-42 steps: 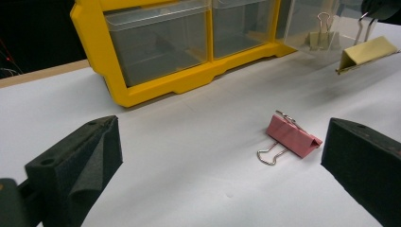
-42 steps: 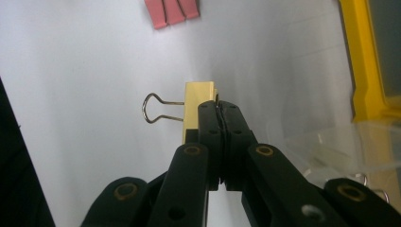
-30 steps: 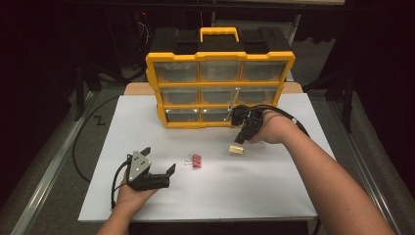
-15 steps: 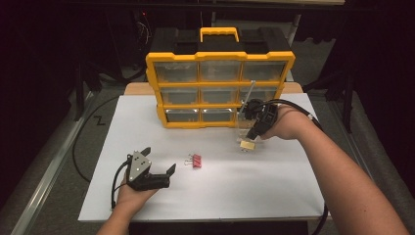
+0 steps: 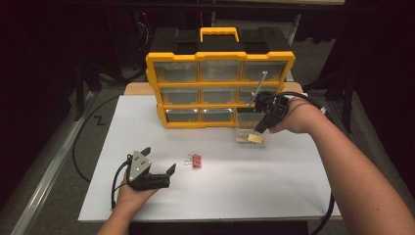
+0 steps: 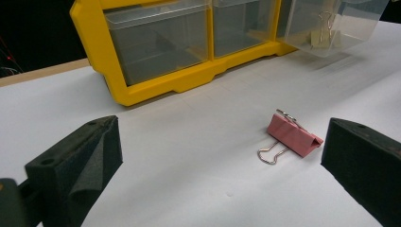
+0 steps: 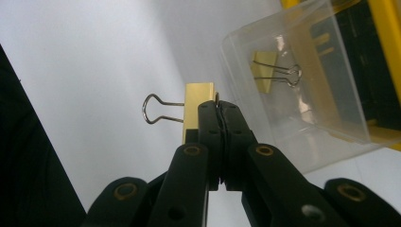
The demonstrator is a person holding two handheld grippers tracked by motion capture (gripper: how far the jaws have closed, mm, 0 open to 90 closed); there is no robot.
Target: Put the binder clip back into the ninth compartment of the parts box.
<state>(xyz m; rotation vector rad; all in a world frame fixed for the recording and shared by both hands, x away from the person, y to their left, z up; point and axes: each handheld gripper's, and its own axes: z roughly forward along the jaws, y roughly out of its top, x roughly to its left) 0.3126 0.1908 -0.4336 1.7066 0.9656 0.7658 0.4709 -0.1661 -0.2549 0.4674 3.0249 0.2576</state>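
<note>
Your right gripper (image 7: pixel 218 109) is pinching a yellow binder clip (image 7: pixel 198 112) between fully closed jaws, gripping it by one wire handle while the clip's body and its other wire loop are sticking out to the side. In the high view you are holding that gripper (image 5: pixel 259 131) just above the pulled-out clear drawer (image 5: pixel 244 128) at the bottom right corner of the yellow organizer (image 5: pixel 221 59), with the clip (image 5: pixel 255 138) hanging over the drawer's open top. A second yellow binder clip (image 7: pixel 272 71) is already lying inside the drawer (image 7: pixel 302 94).

Your left gripper (image 5: pixel 159 172) is resting near the front of the white table (image 5: pixel 274 186), its jaws standing wide open and holding nothing. A pink binder clip (image 6: pixel 292 136) is lying on the table just ahead of them, closer to the right jaw, untouched.
</note>
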